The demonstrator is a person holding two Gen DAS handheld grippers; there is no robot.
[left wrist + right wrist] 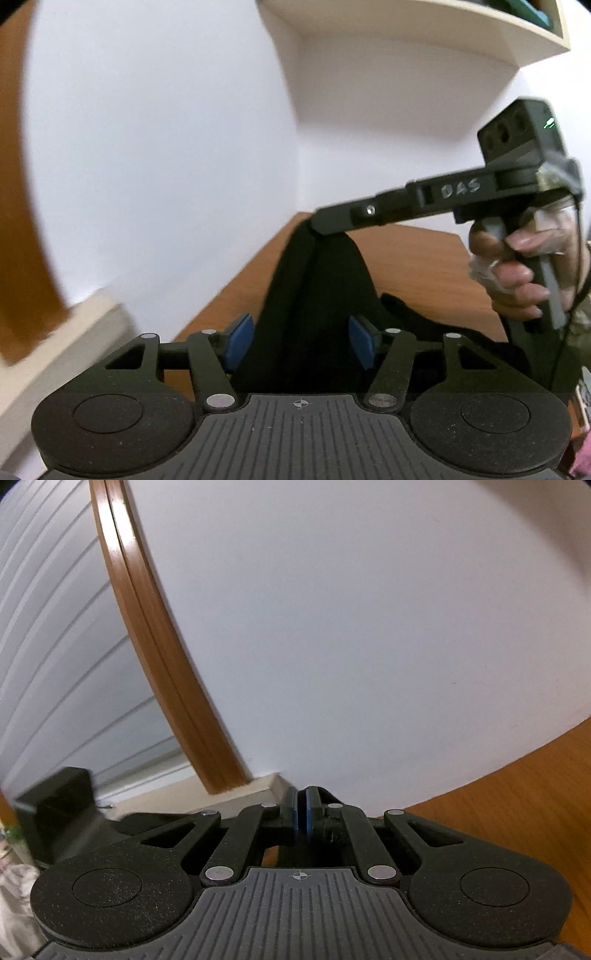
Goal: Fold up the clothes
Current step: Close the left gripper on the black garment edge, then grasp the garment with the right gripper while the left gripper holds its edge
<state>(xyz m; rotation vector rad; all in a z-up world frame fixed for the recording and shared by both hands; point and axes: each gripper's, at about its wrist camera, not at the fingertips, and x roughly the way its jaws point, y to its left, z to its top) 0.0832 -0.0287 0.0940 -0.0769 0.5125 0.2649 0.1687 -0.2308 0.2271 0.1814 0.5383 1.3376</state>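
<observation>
Over the table (406, 251), item one: black cloth (317, 280), drawn up into a peak. Your right gripper (319, 225) pinches that peak, pads pressed together, apparently on the cloth. Your left gripper (301, 341): pads wide apart, cloth between them, contact unclear. Your hand (517, 273) grips the right handle

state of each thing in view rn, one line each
left gripper: open, blue pads either side of the cloth, not clamped
right gripper: shut; in the left view its tip holds the cloth up
black cloth: lifted into a peak at the right gripper's tip, the rest trailing on the table
table: wooden, cloth partly on it
hand: wrapped around the right gripper's handle
</observation>
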